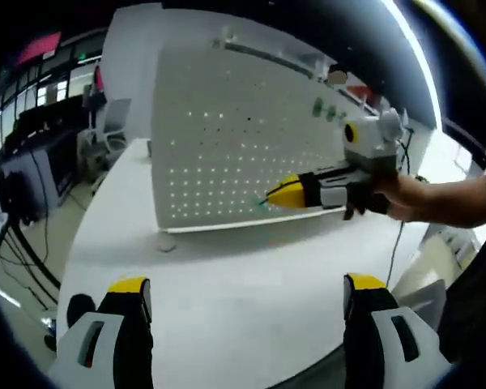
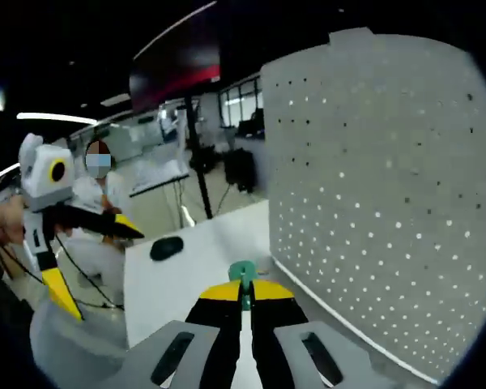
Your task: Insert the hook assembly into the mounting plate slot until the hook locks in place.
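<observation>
Two grippers: right gripper [image 2: 241, 293] has its fingers pinched narrow on the green hook [image 2: 243, 274]; left gripper [image 1: 247, 300] waits with fingers wide, holding nothing.
Hook: at the fingertips, just short of the plate [image 2: 389, 186], aimed for insertion.
Plate: upright on the surface [image 1: 227, 275], far side.

Bright on the white stuff, murky and bent everywhere else.

Light pokes through the holes of the perforated board [image 1: 227, 154] as little glowing dots, so it's backlit in both views. A long ceiling strip [image 1: 413, 49] flares white along the top right of the left gripper view. The table [image 1: 227, 275] is nearly blown out, with a soft shadow under the board. Fisheye curves every straight edge, and both pictures are soft; the background room [image 2: 178, 162] in the right gripper view is dim and smeary.
</observation>
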A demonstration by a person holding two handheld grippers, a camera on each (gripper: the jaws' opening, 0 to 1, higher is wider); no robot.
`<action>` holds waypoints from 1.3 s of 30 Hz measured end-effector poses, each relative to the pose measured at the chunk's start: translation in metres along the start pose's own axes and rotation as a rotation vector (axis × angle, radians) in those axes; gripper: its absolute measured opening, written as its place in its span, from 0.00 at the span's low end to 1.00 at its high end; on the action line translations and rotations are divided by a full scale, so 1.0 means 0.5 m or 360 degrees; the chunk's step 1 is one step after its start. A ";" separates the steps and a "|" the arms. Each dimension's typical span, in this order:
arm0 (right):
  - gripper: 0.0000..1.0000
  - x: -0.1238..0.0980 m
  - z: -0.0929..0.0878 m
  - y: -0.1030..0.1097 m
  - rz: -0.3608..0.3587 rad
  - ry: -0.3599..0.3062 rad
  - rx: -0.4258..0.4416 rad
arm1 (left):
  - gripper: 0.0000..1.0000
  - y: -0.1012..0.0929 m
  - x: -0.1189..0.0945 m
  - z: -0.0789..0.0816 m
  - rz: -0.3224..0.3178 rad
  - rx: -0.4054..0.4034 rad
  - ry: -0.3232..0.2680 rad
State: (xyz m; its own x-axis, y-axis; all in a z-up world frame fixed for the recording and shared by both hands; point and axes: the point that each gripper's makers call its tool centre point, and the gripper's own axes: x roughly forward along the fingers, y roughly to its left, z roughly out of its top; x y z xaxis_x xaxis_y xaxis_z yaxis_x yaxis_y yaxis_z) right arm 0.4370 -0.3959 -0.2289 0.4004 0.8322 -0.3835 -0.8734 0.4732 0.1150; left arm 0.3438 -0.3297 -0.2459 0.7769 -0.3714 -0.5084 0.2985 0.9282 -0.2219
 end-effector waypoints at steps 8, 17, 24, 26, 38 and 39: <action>0.00 -0.085 0.043 0.033 -0.0047 -0.0249 0.0368 | 0.91 -0.051 0.021 0.049 -0.0083 0.0021 -0.0079; 0.00 -0.136 0.049 0.075 -0.0058 -0.0410 0.0575 | 0.65 -0.092 0.030 0.079 -0.0206 -0.0060 -0.0127; 0.00 -0.152 0.058 0.106 -0.0055 -0.0479 0.0661 | 0.46 -0.128 0.033 0.085 -0.0318 -0.0121 -0.0147; 0.00 -0.155 0.064 0.116 -0.0045 -0.0496 0.0670 | 0.43 -0.135 0.033 0.092 -0.0339 -0.0145 -0.0174; 0.00 -0.168 0.085 0.150 -0.0029 -0.0571 0.0700 | 0.19 -0.164 0.021 0.119 -0.0454 -0.0139 -0.0258; 0.00 -0.172 0.086 0.154 -0.0045 -0.0567 0.0649 | 0.18 -0.166 0.019 0.121 -0.0458 -0.0161 -0.0267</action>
State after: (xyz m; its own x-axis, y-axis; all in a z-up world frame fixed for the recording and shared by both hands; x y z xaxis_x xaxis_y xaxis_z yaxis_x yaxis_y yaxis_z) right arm 0.3475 -0.4186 -0.1479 0.5532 0.8305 -0.0651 -0.7111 0.5114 0.4824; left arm 0.3599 -0.4089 -0.1820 0.7518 -0.6011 -0.2710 0.4687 0.7762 -0.4217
